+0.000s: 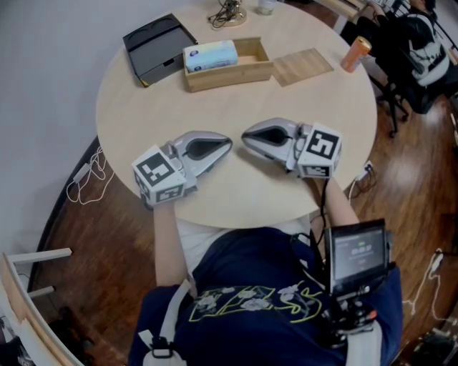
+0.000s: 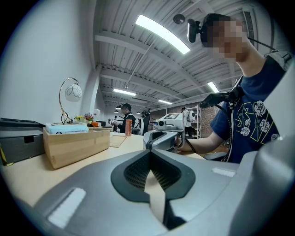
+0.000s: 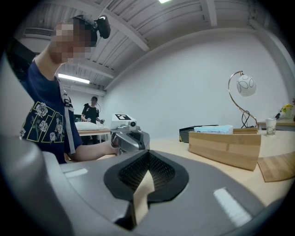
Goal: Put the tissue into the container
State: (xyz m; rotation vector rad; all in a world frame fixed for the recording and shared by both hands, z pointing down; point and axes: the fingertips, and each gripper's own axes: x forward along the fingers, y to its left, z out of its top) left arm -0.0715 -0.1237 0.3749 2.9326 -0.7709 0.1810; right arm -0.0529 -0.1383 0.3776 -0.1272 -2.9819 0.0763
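Round pale wooden table [image 1: 236,107]. Bears: dark grey tray [image 1: 159,47], wooden container [image 1: 236,73], flat wooden board [image 1: 303,66], orange can [image 1: 356,54], lamp base [image 1: 227,16], cup [image 1: 266,6], left gripper [image 1: 228,145], right gripper [image 1: 245,136].

Bare middle of the surface [image 1: 236,107] is open up to the wooden container [image 1: 236,71], right half free, left half filled by tissue pack [image 1: 210,55]; black tray [image 1: 157,46] flanks left, wooden lid [image 1: 303,66] and orange can [image 1: 356,54] right.
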